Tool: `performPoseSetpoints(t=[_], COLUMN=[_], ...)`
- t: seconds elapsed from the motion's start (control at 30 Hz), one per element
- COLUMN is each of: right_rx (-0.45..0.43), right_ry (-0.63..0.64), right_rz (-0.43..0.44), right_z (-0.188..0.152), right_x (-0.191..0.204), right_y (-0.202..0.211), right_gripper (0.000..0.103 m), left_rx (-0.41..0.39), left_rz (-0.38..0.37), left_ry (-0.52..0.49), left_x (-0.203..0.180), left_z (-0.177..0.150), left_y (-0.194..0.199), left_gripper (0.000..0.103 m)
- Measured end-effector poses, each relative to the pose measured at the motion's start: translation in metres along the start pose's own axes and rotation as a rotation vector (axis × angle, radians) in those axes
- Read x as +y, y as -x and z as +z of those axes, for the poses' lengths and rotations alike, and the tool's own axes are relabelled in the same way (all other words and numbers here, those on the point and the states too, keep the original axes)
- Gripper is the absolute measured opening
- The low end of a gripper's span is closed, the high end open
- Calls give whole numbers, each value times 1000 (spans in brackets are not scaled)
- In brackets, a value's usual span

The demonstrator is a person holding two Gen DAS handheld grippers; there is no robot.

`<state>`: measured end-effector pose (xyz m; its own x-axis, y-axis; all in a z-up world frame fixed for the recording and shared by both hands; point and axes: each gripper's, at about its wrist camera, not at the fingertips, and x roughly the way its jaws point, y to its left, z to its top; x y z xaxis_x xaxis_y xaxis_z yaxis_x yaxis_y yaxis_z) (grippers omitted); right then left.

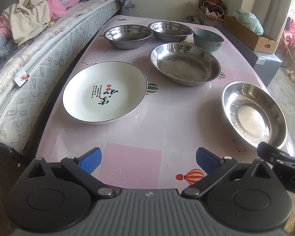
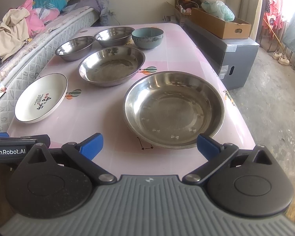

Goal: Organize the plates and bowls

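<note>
Only the right view shows shoes [image 2: 281, 57]; both the left claw [image 1: 149, 158] and right claw [image 2: 149, 144] gape, unladen.

A pink checked plastic tablecloth [image 1: 147, 122] printed with hot-air balloons and stars covers the table. Along its left side runs a quilted grey-white mattress [image 1: 49, 59] with a leaf pattern, and a small paper tag [image 1: 21, 78] hangs from its edge. On the mattress lie a crumpled cream garment [image 1: 27, 17] and pink and turquoise bedding [image 2: 43, 7]. To the right of the table stands a dark grey rectangular box [image 2: 236, 59] with an open brown cardboard tray [image 2: 220, 24] on top, holding a pale green plastic bag [image 2: 218, 8]. More cardboard boxes [image 1: 208, 9] sit against the far wall. White shoes [image 2: 281, 57] rest on the bare concrete floor [image 2: 275, 108].
</note>
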<state>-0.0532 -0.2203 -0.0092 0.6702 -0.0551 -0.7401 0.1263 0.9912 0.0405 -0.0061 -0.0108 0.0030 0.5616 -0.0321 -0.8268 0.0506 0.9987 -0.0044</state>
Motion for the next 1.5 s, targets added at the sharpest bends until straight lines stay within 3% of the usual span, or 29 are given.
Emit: performPoseSetpoints(t=[1.5], right_rx=[18], right_ry=[-3], right_rz=[7], right_z=[2], right_x=[2], right_y=[-5], right_gripper=[102], left_rx=[11], left_rz=[1], left_ry=[2], left_x=[0], left_z=[-2], left_y=[-5], left_gripper=[103])
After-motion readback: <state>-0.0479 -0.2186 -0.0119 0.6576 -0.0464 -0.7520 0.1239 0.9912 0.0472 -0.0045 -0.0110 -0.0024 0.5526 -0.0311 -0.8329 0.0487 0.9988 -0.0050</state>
